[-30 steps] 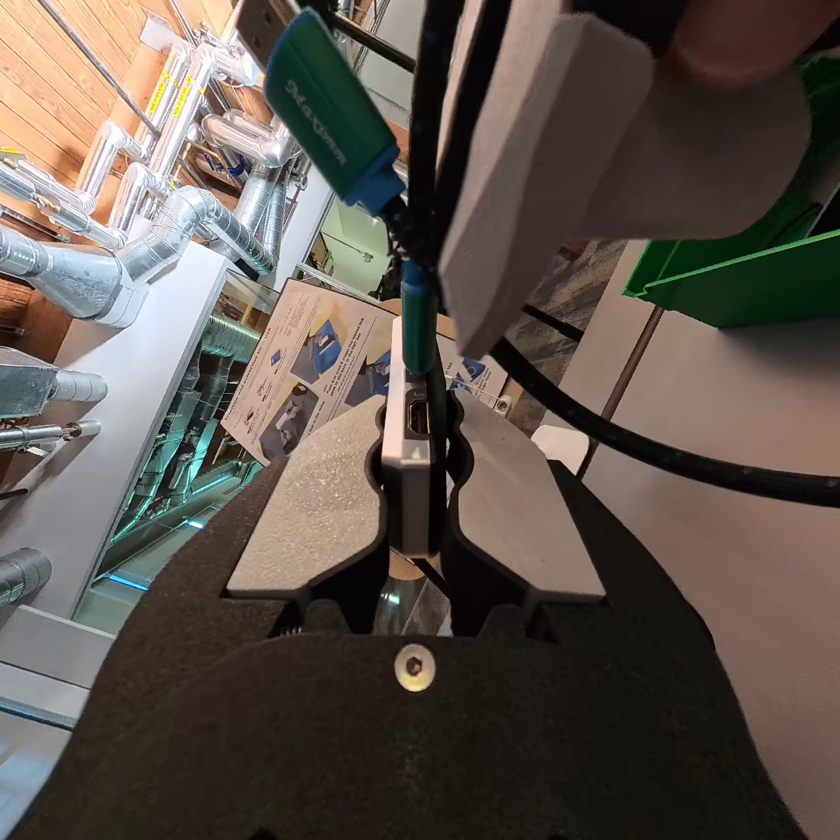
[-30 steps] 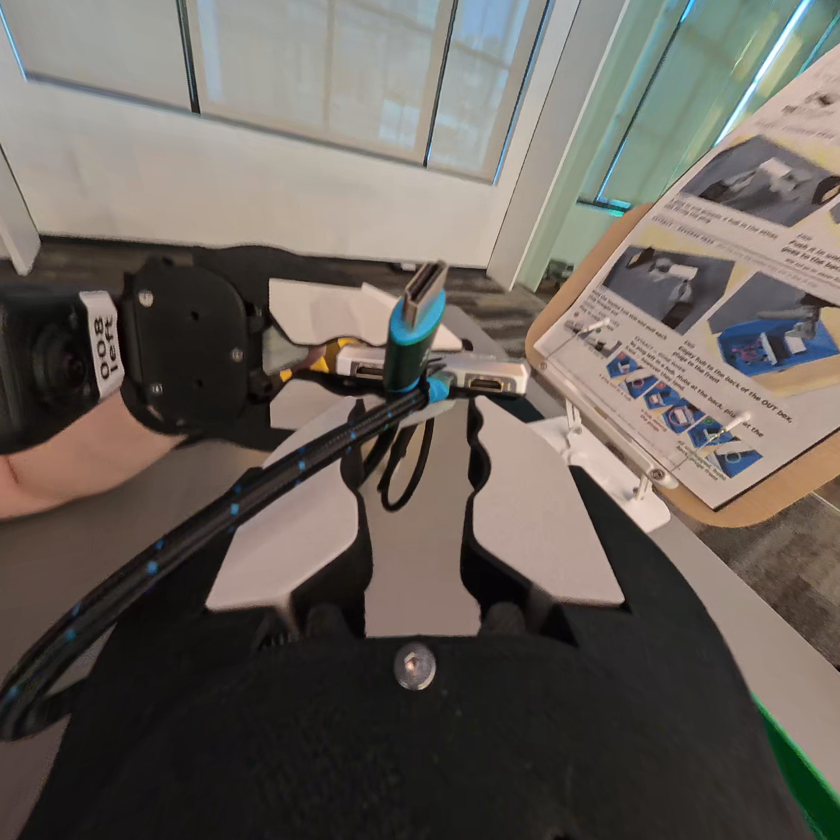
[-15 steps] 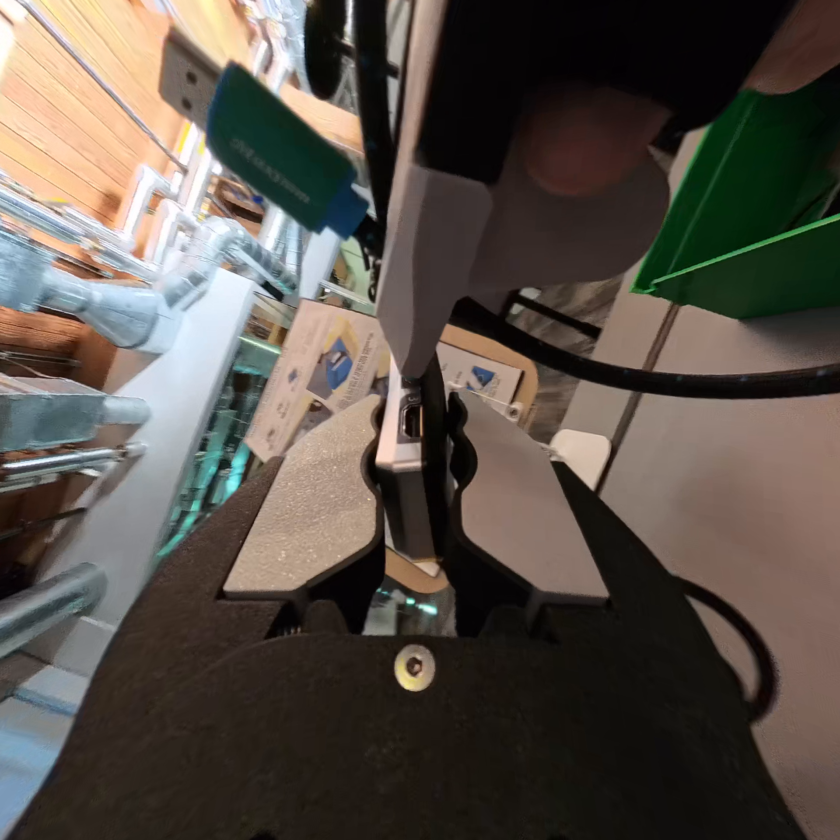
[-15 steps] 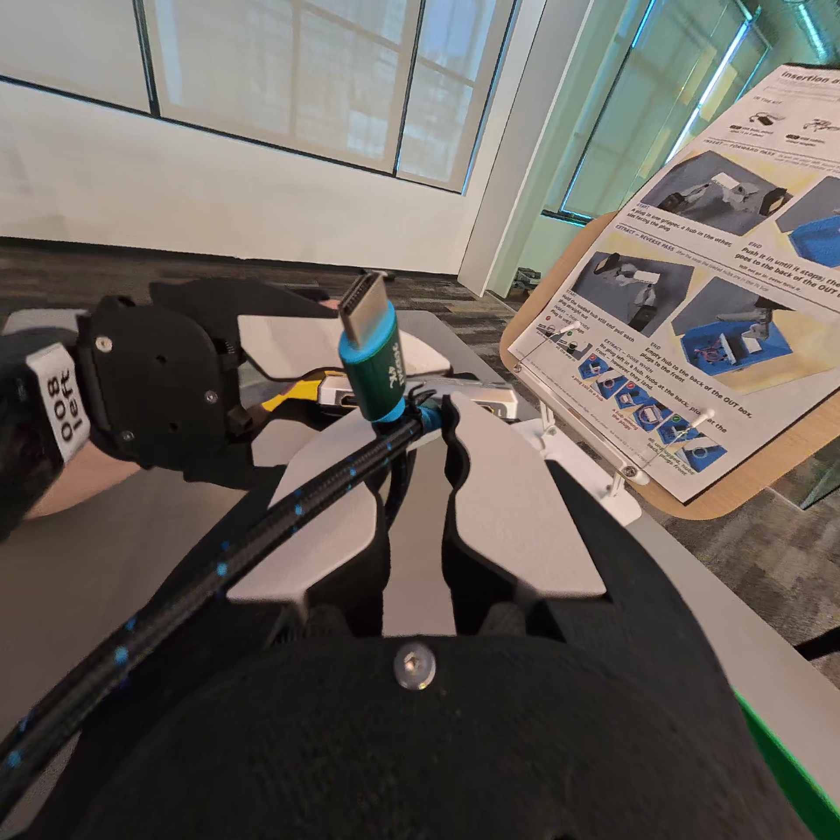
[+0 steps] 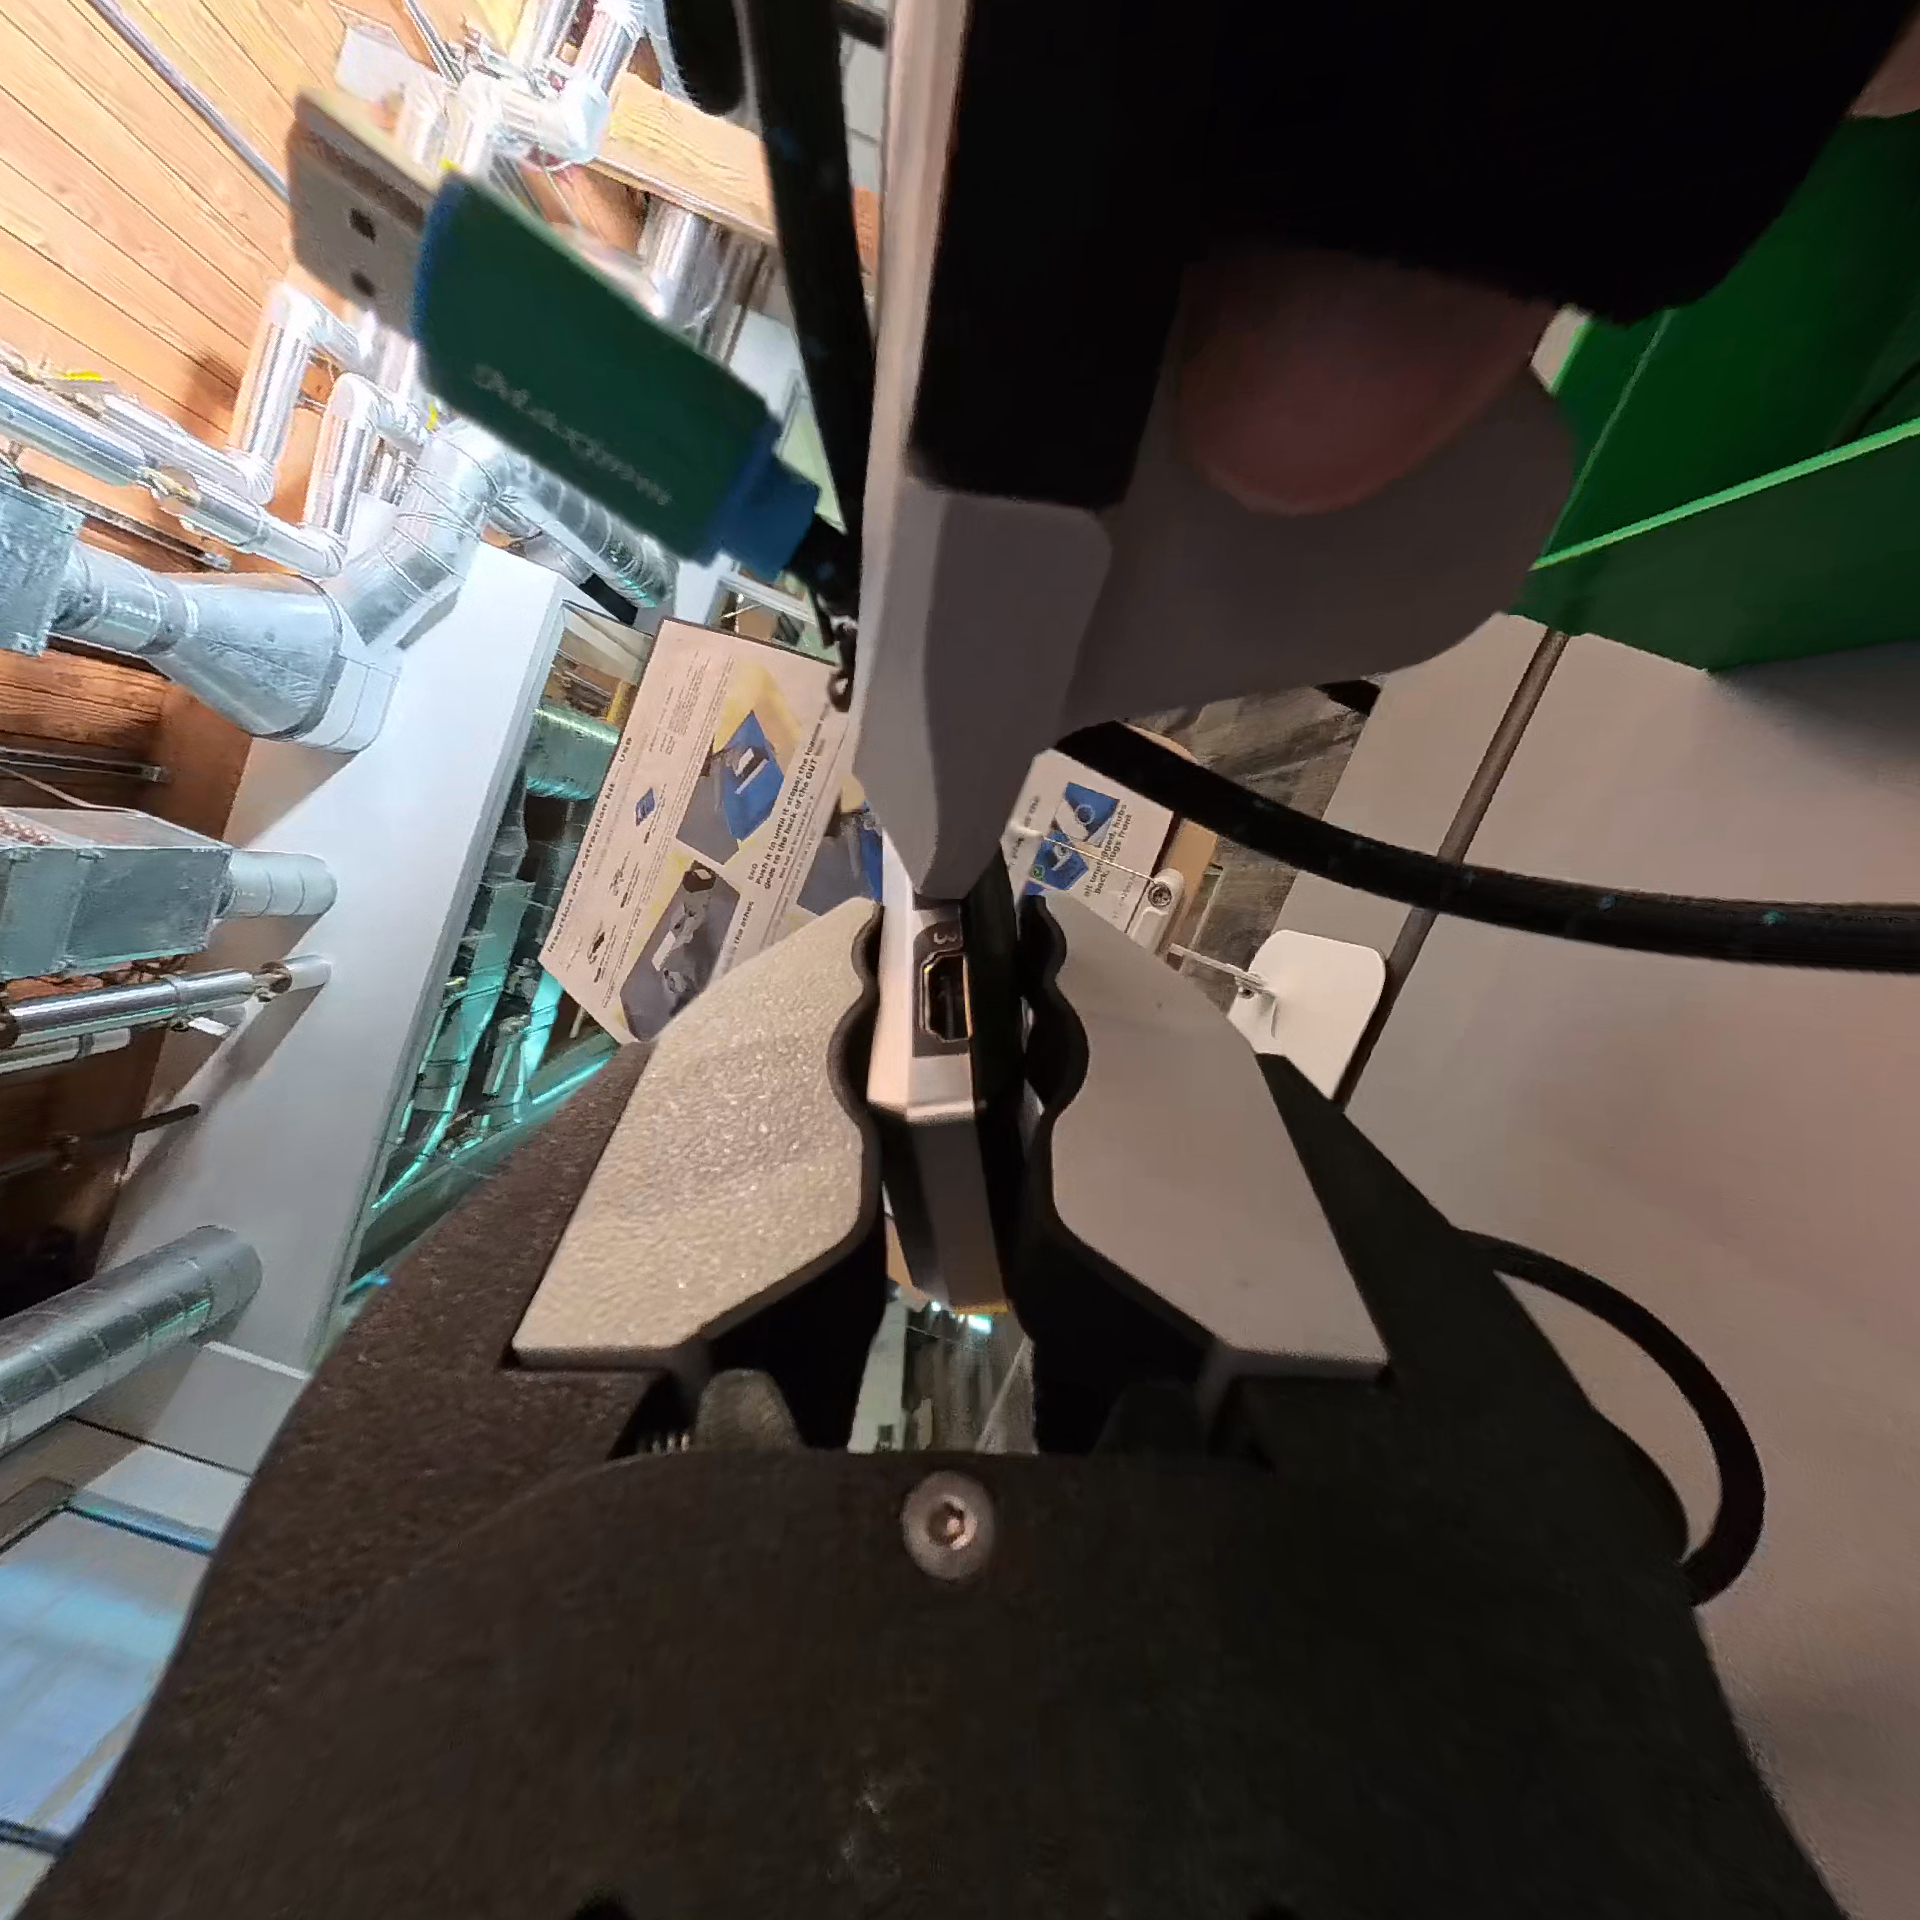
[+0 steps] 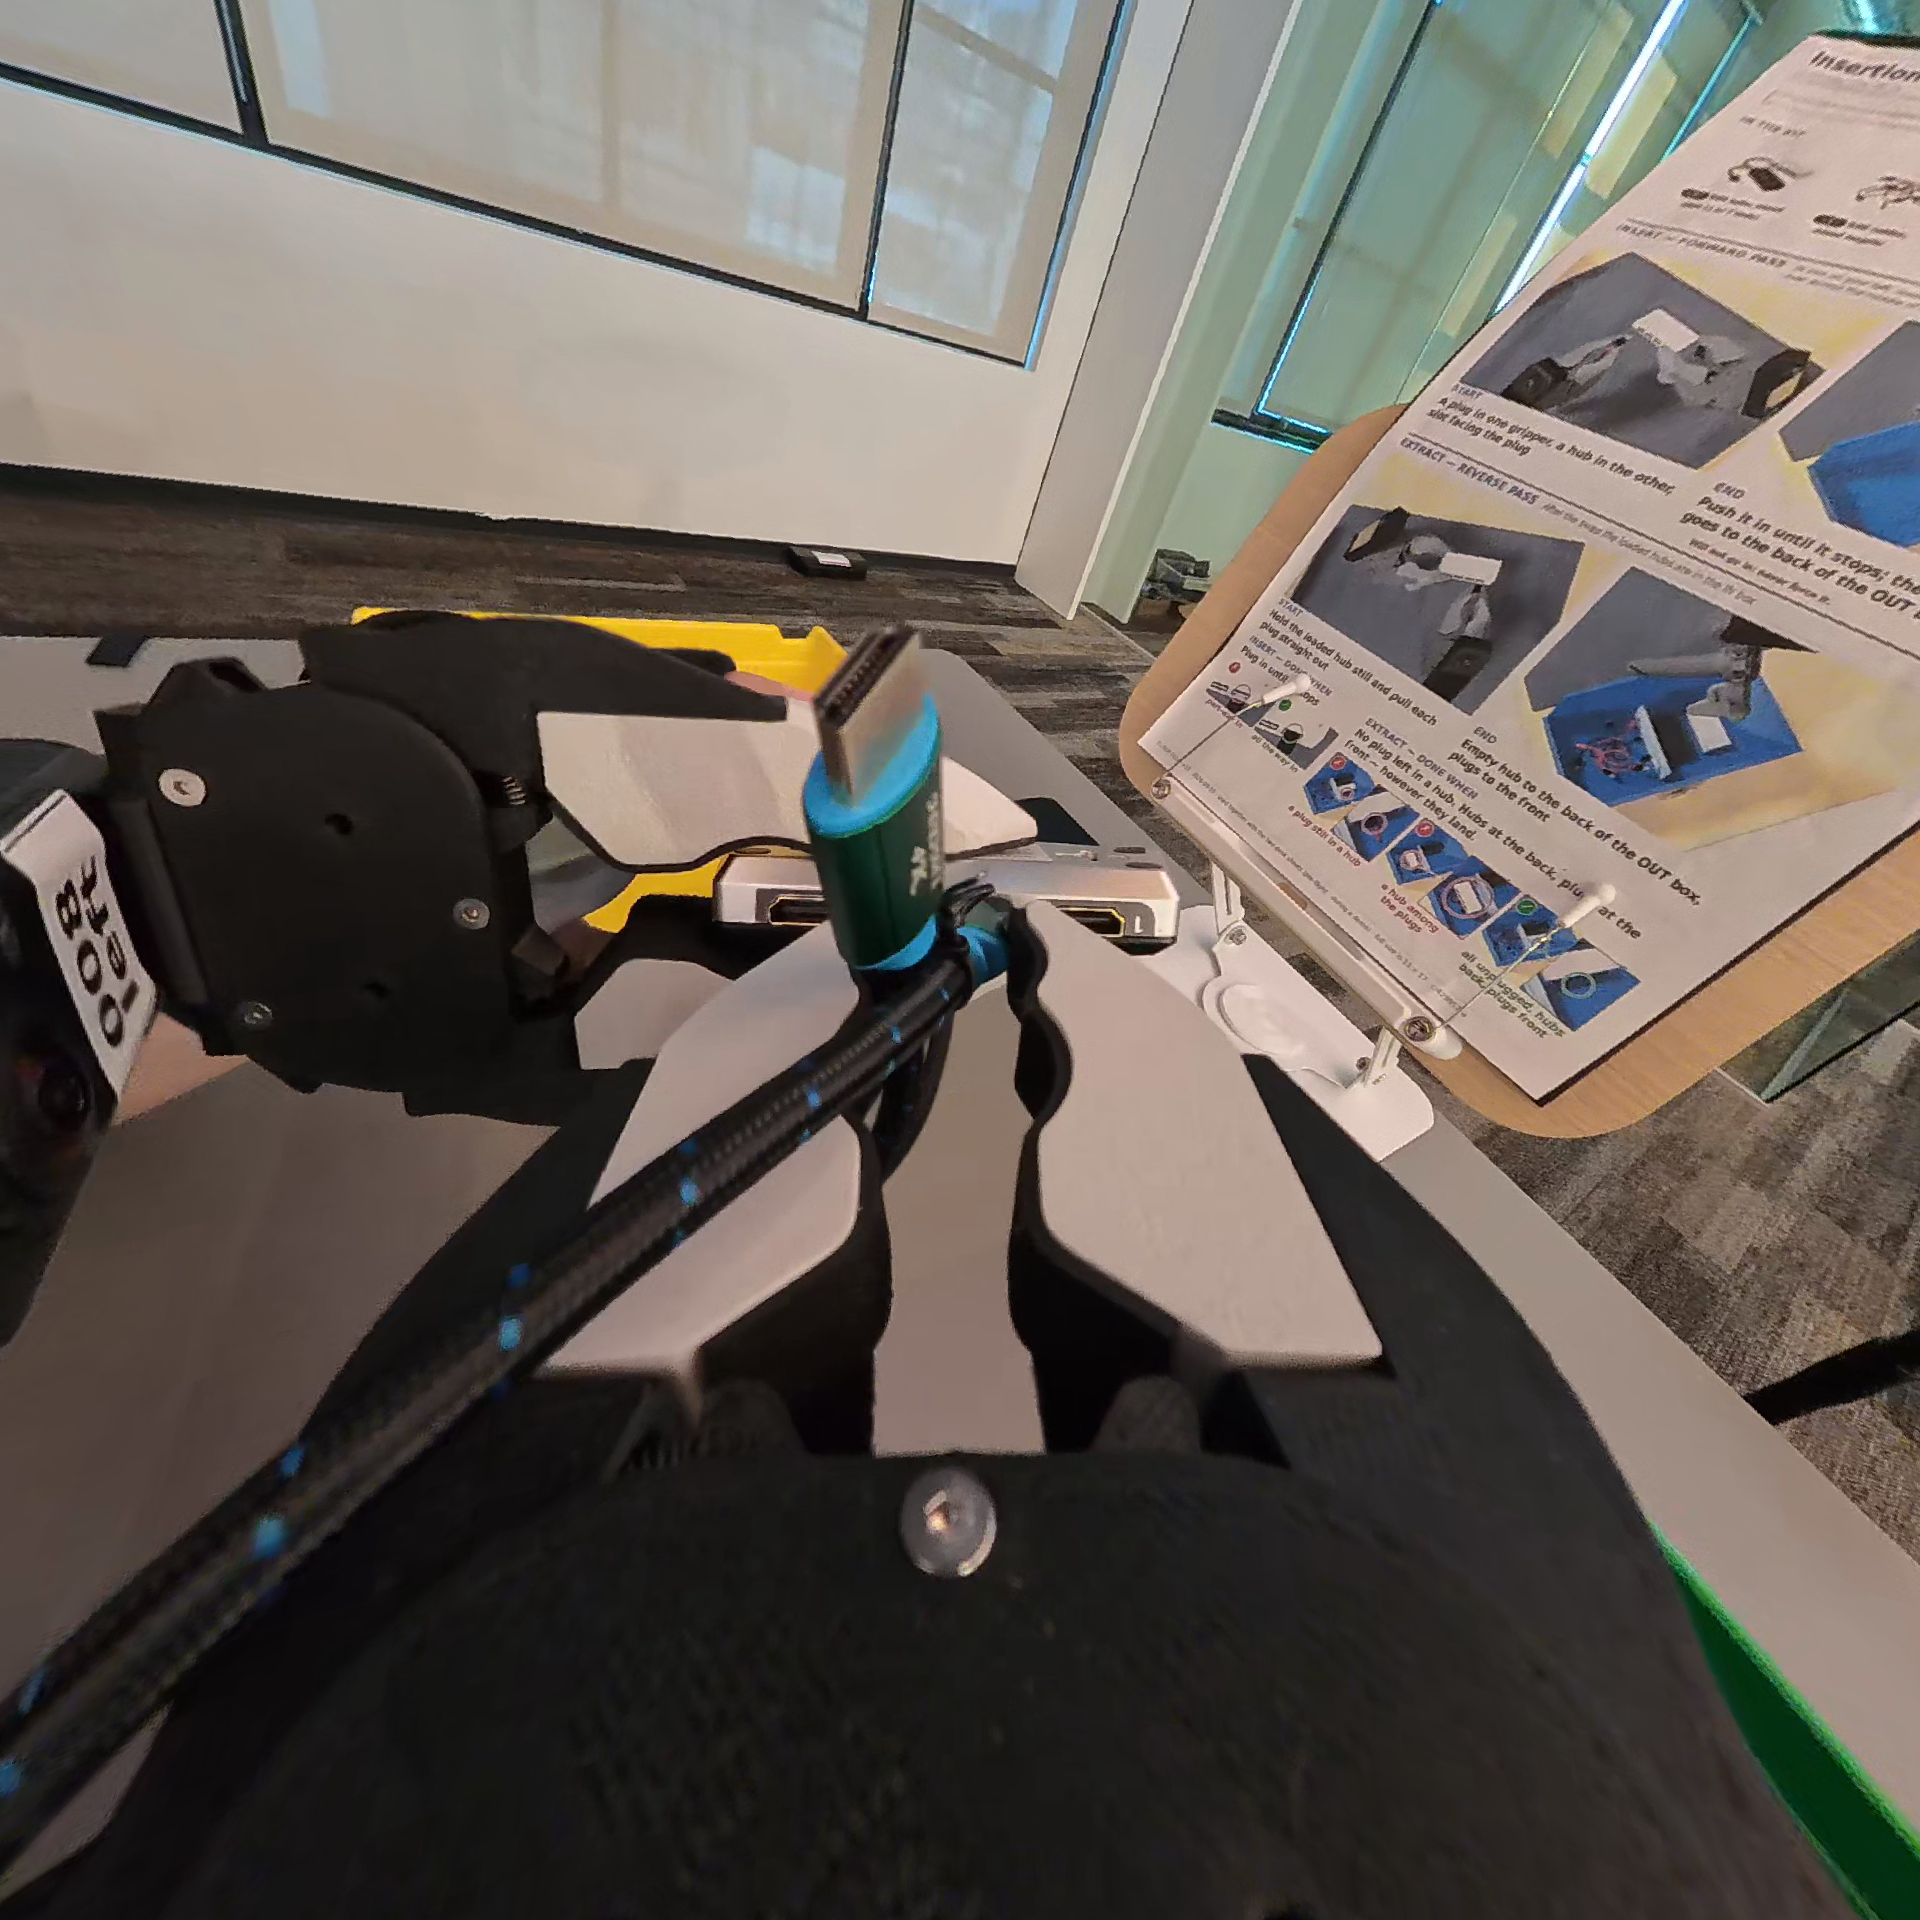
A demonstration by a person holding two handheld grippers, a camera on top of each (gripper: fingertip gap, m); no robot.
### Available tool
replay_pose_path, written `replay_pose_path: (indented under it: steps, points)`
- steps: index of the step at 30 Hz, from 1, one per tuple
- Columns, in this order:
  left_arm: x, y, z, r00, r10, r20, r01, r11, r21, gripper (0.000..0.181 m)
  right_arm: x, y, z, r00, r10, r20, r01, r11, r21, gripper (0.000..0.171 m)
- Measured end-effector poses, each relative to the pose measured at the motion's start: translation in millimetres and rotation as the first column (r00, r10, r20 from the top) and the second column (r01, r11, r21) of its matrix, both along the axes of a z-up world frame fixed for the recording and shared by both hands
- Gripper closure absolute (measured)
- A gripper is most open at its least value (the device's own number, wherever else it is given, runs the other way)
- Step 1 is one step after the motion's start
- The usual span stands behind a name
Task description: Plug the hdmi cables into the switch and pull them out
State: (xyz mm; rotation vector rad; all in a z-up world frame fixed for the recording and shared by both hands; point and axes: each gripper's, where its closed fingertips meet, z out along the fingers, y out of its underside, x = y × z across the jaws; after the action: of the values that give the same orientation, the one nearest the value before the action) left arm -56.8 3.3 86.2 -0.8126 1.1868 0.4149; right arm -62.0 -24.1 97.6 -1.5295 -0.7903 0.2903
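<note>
L gripper clamps switch; R gripper pinches cable behind one plug, free plug unseated; next, probably line up w/ port.

Left gripper clamps the switch edge-on between its fingers; one open port faces the camera. A black cable runs along the switch's right side inside the grip. Right gripper overhead, one grey finger tip touching the switch's far end. Green plug hangs free upper left, unplugged. Second black cable crosses right. Instruction sheet behind.
</note>
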Motion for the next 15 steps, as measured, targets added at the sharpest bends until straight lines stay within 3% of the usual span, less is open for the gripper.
replay_pose_path:
  steps: [5,15]
  points:
    - [-1.3,0.9,5.0,0.999,0.027,0.036,-0.028,0.999,0.041,0.155,-1.0,-0.7,4.5,0.999,0.014,-0.031,-0.013,1.000,0.025,0.149]
    - [-3.1,16.0,-11.1,0.999,0.032,0.008,-0.031,0.994,-0.103,0.157,-1.9,10.7,-7.7,0.997,0.015,-0.078,-0.017,1.000,-0.024,0.149]
